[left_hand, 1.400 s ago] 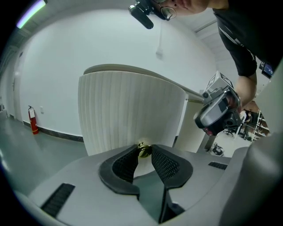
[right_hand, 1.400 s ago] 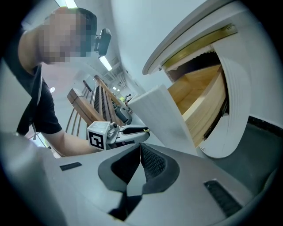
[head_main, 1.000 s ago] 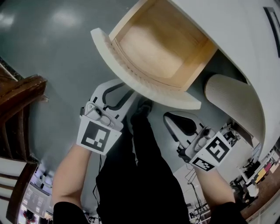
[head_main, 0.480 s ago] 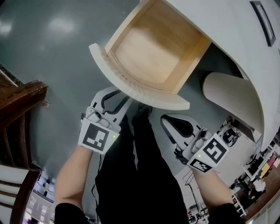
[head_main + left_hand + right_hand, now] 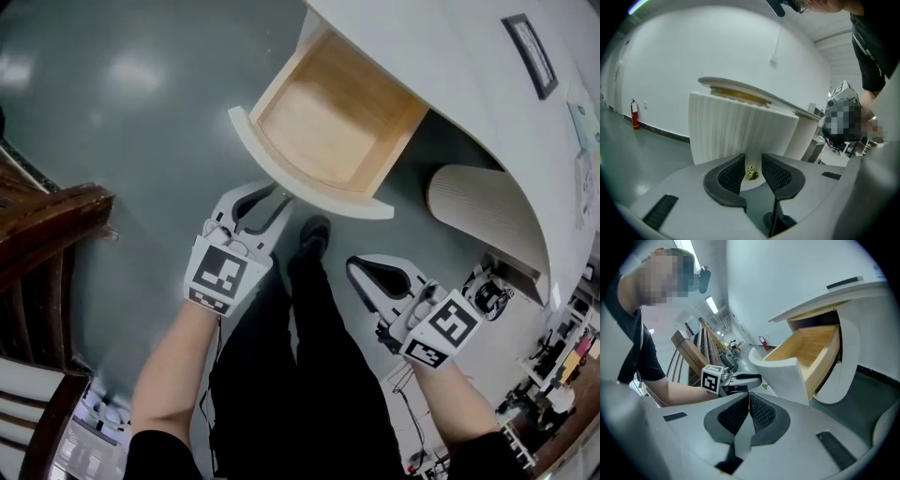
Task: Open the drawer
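"Under the rounded white cabinet top [image 5: 450,75], the drawer [image 5: 328,131] stands pulled well out over the glossy grey floor [image 5: 112,141]. How would you expect it to handle?"

"Stiff and fairly light, I'd judge. It's a pale wooden box, bare inside, with nothing in it to weigh it down. It should want a straight pull along its run, not a twist."

"And where would you take hold?"

"At the small brass knob [image 5: 751,174], low on the front. It's smooth, rounded metal and little, so probably slippery. The textured black fingers [image 5: 732,172] would have to close squarely on it. The left gripper [image 5: 752,165] has the knob between its fingers now, but they are parting with a gap on either side, so nothing is gripped."

"What about the front itself?"

"White, bowed outward and cut with fine upright ribs. It looks matt, and thick, with a flat top edge. A second ribbed curved panel [image 5: 478,202], more beige, sits lower on the right."

"And the right gripper [image 5: 749,401]?"

"Its fingers are pressed together on nothing, and it hangs off to one side, apart from the drawer."

"So how far along is the task?"

"All but done, I'd say. The drawer is open far enough to show its whole bottom."
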`<state>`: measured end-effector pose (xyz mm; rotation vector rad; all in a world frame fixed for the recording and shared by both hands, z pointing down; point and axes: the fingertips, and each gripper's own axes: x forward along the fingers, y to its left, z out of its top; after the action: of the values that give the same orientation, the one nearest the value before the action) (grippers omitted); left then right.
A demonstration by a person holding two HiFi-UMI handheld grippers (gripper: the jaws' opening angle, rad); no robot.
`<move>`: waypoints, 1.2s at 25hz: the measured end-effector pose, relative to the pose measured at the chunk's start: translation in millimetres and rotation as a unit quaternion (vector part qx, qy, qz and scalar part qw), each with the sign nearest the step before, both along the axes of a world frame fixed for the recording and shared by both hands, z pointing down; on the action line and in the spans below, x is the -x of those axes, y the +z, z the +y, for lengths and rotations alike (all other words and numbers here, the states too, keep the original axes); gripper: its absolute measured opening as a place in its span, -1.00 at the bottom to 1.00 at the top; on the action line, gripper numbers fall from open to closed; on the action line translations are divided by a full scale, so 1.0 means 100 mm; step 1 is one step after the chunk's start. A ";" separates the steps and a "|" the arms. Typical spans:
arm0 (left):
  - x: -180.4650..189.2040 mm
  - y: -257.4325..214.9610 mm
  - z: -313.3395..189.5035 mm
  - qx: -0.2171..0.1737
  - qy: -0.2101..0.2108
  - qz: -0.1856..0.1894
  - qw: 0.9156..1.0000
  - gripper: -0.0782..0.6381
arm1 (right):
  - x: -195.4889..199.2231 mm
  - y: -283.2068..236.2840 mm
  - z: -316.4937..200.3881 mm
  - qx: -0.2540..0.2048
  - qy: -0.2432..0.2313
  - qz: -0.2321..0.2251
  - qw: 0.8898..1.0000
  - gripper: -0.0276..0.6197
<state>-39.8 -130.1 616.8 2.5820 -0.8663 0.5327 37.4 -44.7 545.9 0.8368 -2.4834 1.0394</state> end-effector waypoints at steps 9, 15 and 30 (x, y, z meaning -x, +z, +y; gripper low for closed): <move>0.12 -1.33 0.21 0.012 -0.038 0.064 0.997 -0.46 | 0.01 -1.35 -0.30 -0.088 0.046 -0.009 0.995 -0.87; 0.19 -2.52 0.36 -0.035 -0.020 0.082 0.996 -0.52 | 0.11 -2.16 -0.23 -0.139 0.044 0.002 0.989 -0.87; 0.20 -4.11 1.09 -0.086 0.003 0.087 0.993 -0.61 | -0.09 -3.58 0.23 -0.257 0.072 0.007 0.964 -0.87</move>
<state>-59.9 -20.6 205.6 2.7358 -0.8800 0.2386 46.1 -21.6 188.0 1.1767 -2.7529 0.4131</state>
